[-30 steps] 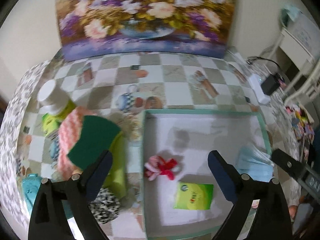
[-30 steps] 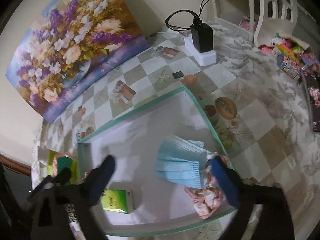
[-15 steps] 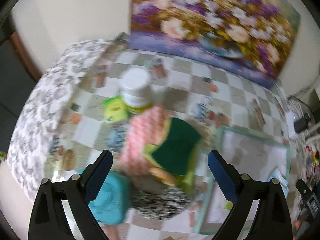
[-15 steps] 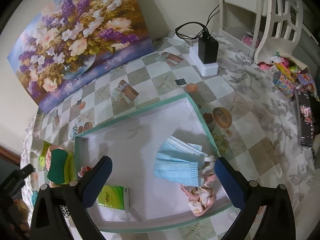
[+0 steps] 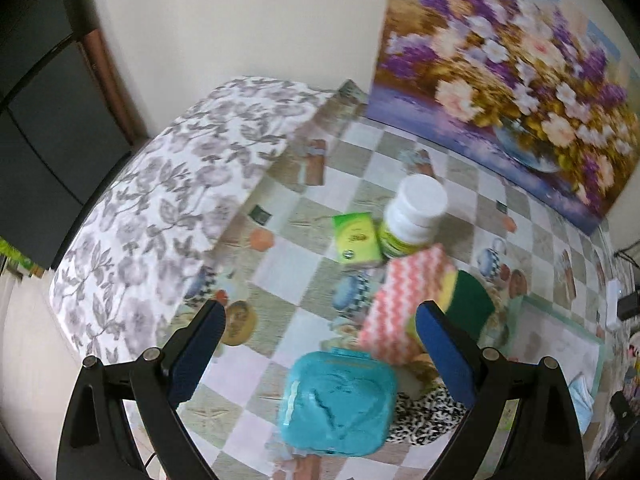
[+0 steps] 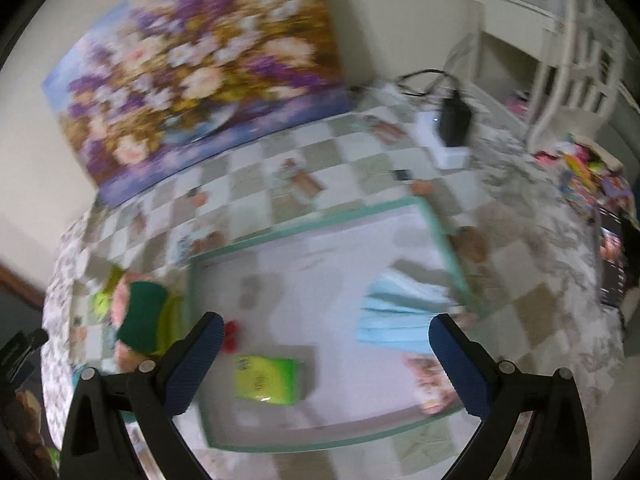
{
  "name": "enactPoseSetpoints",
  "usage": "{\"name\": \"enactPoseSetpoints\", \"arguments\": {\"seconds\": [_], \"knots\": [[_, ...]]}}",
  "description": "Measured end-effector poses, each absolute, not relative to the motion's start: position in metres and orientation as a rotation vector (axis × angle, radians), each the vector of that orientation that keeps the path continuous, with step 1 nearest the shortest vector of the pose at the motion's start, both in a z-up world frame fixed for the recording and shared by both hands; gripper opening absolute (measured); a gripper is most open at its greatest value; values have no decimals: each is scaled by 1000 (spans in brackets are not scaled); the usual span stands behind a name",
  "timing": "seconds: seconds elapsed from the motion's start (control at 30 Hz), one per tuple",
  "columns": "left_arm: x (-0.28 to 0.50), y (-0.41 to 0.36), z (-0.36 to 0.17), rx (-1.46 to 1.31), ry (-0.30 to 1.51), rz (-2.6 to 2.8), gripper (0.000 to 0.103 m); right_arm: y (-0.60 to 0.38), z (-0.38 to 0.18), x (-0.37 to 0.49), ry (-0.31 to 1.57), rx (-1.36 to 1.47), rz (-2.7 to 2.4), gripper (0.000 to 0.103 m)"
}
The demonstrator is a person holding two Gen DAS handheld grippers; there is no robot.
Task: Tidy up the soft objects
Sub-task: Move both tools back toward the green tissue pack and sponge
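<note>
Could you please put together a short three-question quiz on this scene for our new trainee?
1. True or false: the left gripper is shut on the teal case.
2. Which item lies inside the tray? A) white-capped bottle B) blue face masks C) green sponge
3. Fill in: the pink zigzag cloth lies ____ the tray, on the checkered tablecloth.

Key:
1. False; its fingers stand wide apart, holding nothing.
2. B.
3. Outside.
</note>
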State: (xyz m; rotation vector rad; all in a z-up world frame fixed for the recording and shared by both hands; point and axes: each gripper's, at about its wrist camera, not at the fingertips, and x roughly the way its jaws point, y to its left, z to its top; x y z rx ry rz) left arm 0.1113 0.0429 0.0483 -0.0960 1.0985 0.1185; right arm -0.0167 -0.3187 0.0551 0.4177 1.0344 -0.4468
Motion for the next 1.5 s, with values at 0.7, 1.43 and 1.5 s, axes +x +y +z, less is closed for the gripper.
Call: {"name": "enactPoseSetpoints", "arguments": {"seconds": [0.7,1.43,1.5], "knots": [[134,105,18,-198,1167,94,96,-202,27,46,1063,345,-155,103],[196,95,-30,-229,1322,7,96,-158,-20,114,1164,353,-91,103],[204,92,-35,-231,1342,-9,96,-155,-24,118,1171,354,-85,103]]}}
